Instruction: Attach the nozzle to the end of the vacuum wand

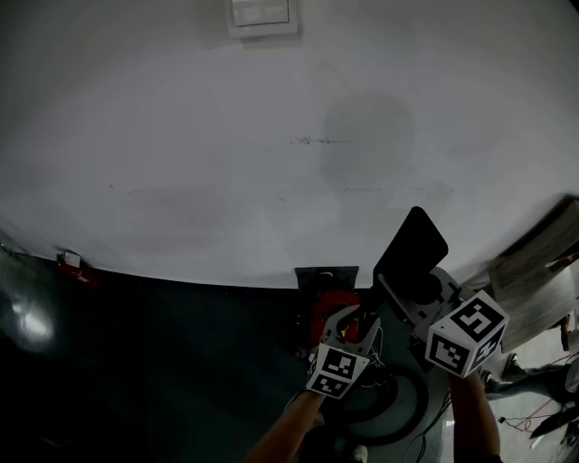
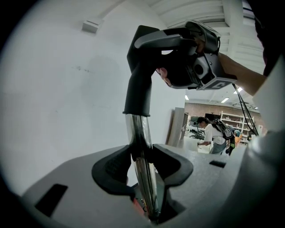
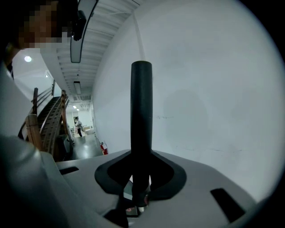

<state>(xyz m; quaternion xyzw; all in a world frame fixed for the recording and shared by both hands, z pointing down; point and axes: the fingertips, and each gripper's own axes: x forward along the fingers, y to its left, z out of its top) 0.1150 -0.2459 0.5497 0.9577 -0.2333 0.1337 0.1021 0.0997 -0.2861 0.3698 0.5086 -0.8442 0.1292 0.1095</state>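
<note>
In the left gripper view a chrome vacuum wand (image 2: 141, 147) stands upright between the dark pads (image 2: 113, 167) of my left gripper (image 2: 142, 165), which is shut on it. A black nozzle (image 2: 142, 75) has its collar over the wand's top end. My right gripper (image 2: 198, 60) clamps the nozzle's far part. In the right gripper view the nozzle (image 3: 141, 111) rises edge-on from my right gripper (image 3: 140, 178), shut on it. The head view shows the nozzle (image 1: 412, 244) above the right gripper (image 1: 409, 291). To its left is the left gripper (image 1: 355, 318), beside the vacuum's red body (image 1: 333, 306).
A white wall (image 1: 226, 163) with a switch plate (image 1: 262, 15) fills the front. Its base meets a dark floor (image 1: 163, 362). A black hose coil (image 1: 403, 418) lies near my feet. Papers or boards (image 1: 534, 271) stand at right. A person (image 2: 213, 138) is far off.
</note>
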